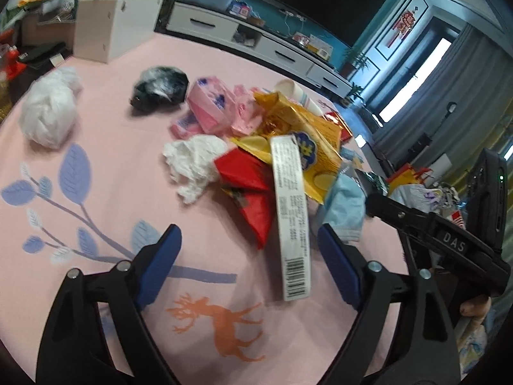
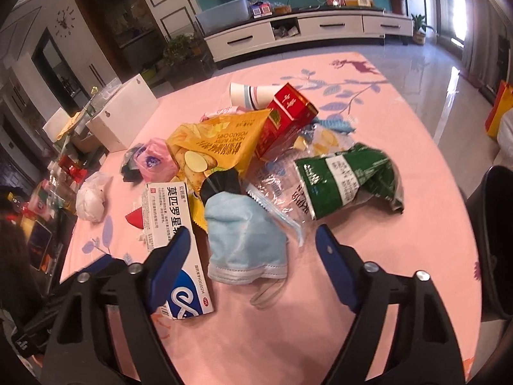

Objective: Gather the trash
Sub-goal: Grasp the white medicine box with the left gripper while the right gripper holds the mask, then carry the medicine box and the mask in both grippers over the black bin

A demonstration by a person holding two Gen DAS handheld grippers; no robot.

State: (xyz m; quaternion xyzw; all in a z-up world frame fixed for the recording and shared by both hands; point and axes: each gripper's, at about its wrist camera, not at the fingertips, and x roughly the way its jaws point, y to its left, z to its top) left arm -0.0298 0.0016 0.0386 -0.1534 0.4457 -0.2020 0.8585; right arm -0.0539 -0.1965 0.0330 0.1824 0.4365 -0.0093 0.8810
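Note:
A heap of trash lies on the pink tablecloth (image 1: 96,288). In the left wrist view a white medicine box (image 1: 290,215) stands on edge between my open left gripper (image 1: 250,243) fingers, beside red wrappers (image 1: 253,189), a yellow chip bag (image 1: 307,141), white tissue (image 1: 192,163) and a blue face mask (image 1: 346,205). In the right wrist view my open right gripper (image 2: 253,243) hovers over the blue face mask (image 2: 243,237); the medicine box (image 2: 170,224) lies at its left finger. A green bag (image 2: 346,179), red box (image 2: 285,118) and yellow chip bag (image 2: 218,144) lie beyond.
A white plastic wad (image 1: 48,112), black bag (image 1: 160,88), pink packets (image 1: 211,106) and paper cup (image 1: 298,93) lie farther back. A white carton (image 1: 112,25) stands at the table's far edge. The right gripper's body (image 1: 449,243) shows at right. A dark bin (image 2: 497,240) stands by the table.

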